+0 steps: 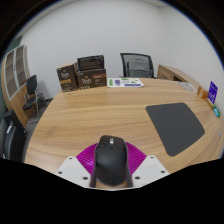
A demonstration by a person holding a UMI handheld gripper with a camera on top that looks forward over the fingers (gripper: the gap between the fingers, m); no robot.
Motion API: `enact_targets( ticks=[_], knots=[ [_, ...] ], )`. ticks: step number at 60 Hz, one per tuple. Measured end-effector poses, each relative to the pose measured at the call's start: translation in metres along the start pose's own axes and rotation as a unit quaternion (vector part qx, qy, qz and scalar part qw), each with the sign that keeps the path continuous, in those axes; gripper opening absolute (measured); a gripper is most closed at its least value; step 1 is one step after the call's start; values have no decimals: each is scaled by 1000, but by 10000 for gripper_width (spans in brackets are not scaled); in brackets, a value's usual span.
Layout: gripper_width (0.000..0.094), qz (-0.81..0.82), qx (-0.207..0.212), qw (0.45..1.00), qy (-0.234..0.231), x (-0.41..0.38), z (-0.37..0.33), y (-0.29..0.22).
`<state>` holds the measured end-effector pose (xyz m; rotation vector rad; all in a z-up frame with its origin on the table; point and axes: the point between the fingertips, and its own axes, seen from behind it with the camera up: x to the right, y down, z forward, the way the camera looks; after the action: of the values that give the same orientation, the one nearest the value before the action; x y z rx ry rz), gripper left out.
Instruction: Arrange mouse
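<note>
tool (111,172) held level over the table (90,120), clamped on the black mouse (110,158); mouse pad (178,126) lies ahead.

Legible text: none. The brown boxes (78,73) at the far left of the bench (90,115) carry pale label patches, the sheet of paper (125,82) at the far middle shows blue print, and the purple card (213,91) at the far right bears light markings, yet on all three the marks are too small to make out as letters, brands or numbers.
</note>
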<state>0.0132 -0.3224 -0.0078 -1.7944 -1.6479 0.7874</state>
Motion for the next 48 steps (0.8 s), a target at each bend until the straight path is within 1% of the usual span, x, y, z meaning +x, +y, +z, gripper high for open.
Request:
enact_targets(
  ticks=[4, 8, 12, 20, 24, 31, 38, 44, 48],
  knots=[
    [357, -5, -2, 1000, 4, 1, -1, -1],
    [332, -12, -7, 1000, 3, -1, -1, 0],
    [327, -2, -14, 1000, -12, -9, -2, 1],
    [326, -13, -32, 999, -24, -15, -19, 2],
    [327, -13, -29, 999, -38, -20, -35, -9],
    [327, -20, -5, 998, -51, -17, -66, -49],
    [326, -3, 18, 999, -49, 14, -85, -102],
    [326, 4, 44, 999, -27, 60, -89, -144],
    [326, 8, 54, 998, -8, 97, -85, -162]
  ],
)
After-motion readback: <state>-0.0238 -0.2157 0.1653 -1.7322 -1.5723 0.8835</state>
